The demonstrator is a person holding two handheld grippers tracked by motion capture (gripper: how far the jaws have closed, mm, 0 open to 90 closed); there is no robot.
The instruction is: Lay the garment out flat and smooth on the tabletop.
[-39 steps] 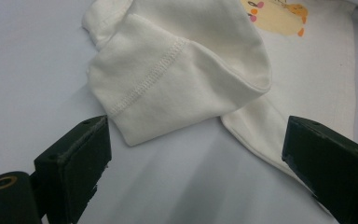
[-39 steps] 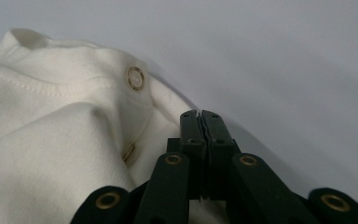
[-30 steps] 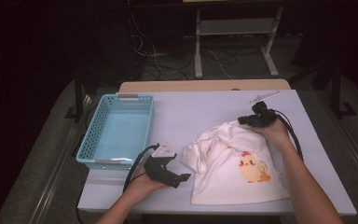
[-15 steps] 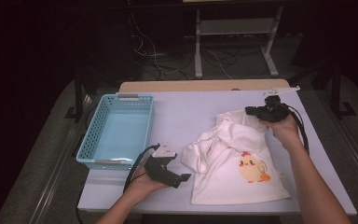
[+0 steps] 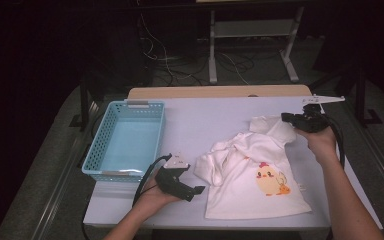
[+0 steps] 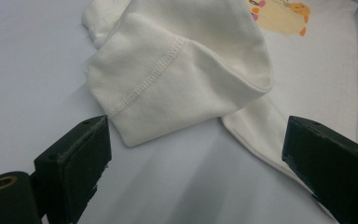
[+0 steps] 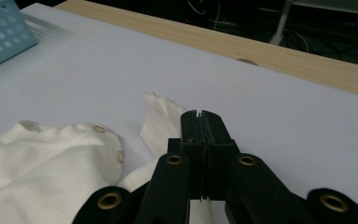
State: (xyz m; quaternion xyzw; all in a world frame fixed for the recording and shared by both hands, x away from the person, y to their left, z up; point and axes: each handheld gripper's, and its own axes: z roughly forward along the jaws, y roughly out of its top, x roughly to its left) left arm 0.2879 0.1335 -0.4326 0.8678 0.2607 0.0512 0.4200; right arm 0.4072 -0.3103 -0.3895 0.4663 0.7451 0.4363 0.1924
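Note:
A white baby shirt (image 5: pixel 250 175) with a yellow chick print (image 5: pixel 271 181) lies rumpled on the white table (image 5: pixel 215 120). My right gripper (image 5: pixel 286 118) is at the shirt's far right corner, shut on a fold of the cloth and holding it stretched out. In the right gripper view the jaws (image 7: pixel 199 115) are pressed together with white cloth (image 7: pixel 161 122) coming out beneath them. My left gripper (image 5: pixel 196 191) rests near the table's front edge, open, aimed at the shirt's left sleeve. That folded sleeve (image 6: pixel 177 79) lies just ahead of the wide-open left gripper (image 6: pixel 196 140), untouched.
A light blue plastic basket (image 5: pixel 139 104) stands empty on the left of the table, also seen as the basket (image 7: pixel 0 32) in the right gripper view. A wooden strip (image 5: pixel 220 92) runs along the far edge. Beyond it are dark floor, cables and a metal stand.
My right gripper has moved right and away from me, a little upward, dragging the shirt's upper corner with it and spreading the cloth. The left hand has stayed put.

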